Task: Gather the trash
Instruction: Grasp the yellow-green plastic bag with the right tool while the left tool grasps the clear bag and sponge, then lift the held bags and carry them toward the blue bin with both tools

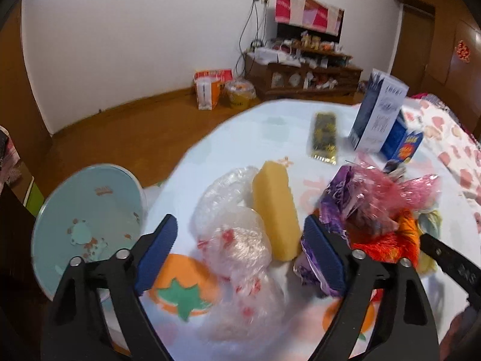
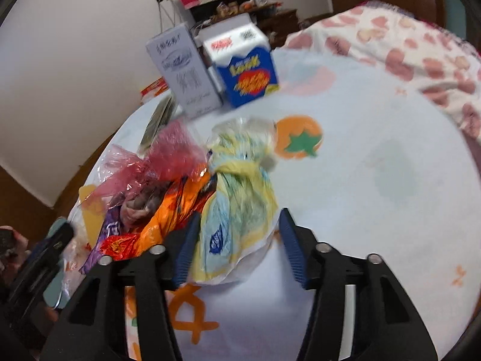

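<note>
Between the fingers of the left gripper (image 1: 237, 249), which stand wide apart and hold nothing, lies a crumpled clear bag (image 1: 237, 240) with red print, and just past it a yellow block (image 1: 275, 210) leaning along the inner side of the right finger. A purple wrapper (image 1: 336, 198) sits against the outside of that same finger, so closing here could pinch the block or the wrapper along with the bag, or drag the thin film without gripping it. To the outside of the left finger, off the edge of the desk (image 1: 264, 126), stands a pale blue bin (image 1: 87, 219), tilted in this view; a loose bag carried that way could slip out short of it. The right gripper (image 2: 237, 240) is also spread open and empty, with a tied yellow and blue bag (image 2: 237, 207) lying between its fingers, close to the left one. An orange wrapper (image 2: 168, 210) and a pink bag (image 2: 168, 153) crowd just outside that left finger, and they could snag or get swept aside. Farther ahead stand a grey box (image 2: 186, 69) and a blue carton (image 2: 249, 72); a reach that runs too far could knock them over. Both views are blurred, so fine contact is hard to judge.
</note>
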